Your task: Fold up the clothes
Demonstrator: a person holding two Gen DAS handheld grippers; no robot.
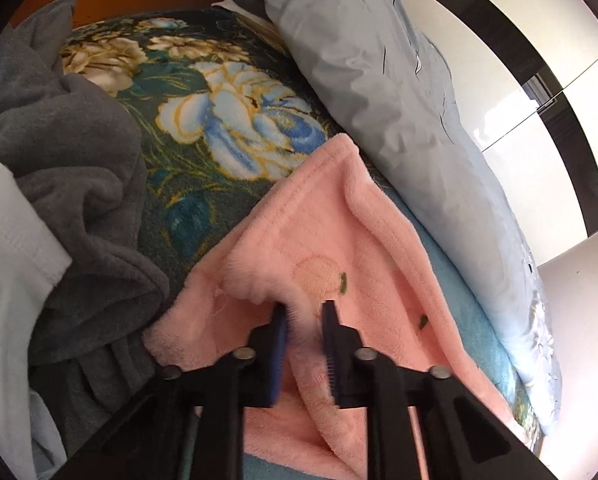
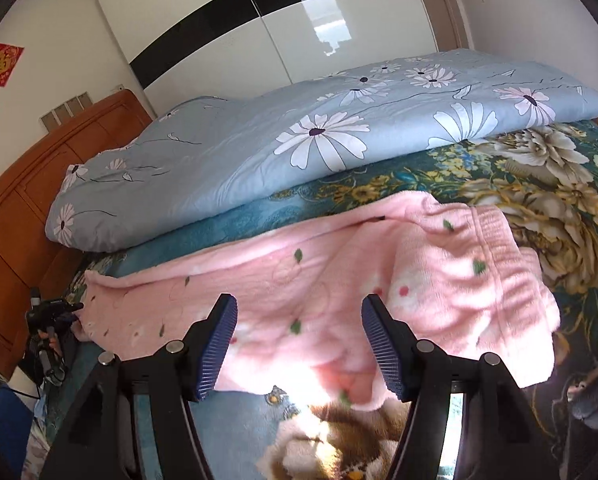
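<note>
A pink fleece garment (image 1: 331,248) with small green and red spots lies on the flowered bed blanket (image 1: 203,120). My left gripper (image 1: 305,312) is shut on a raised fold at its near end, pink pile bulging between the blue pads. In the right wrist view the same garment (image 2: 339,280) stretches across the bed, its ribbed waistband end bunched at the right. My right gripper (image 2: 299,304) hovers open over its near edge, nothing between the fingers. The left gripper (image 2: 55,314) shows small at the garment's far left end.
A pale blue daisy-print quilt (image 2: 299,132) lies along the far side of the bed. Grey clothing (image 1: 71,184) and a white garment (image 1: 7,248) are heaped at the left. A wooden headboard (image 2: 27,184) and a glossy wardrobe (image 2: 259,20) stand behind.
</note>
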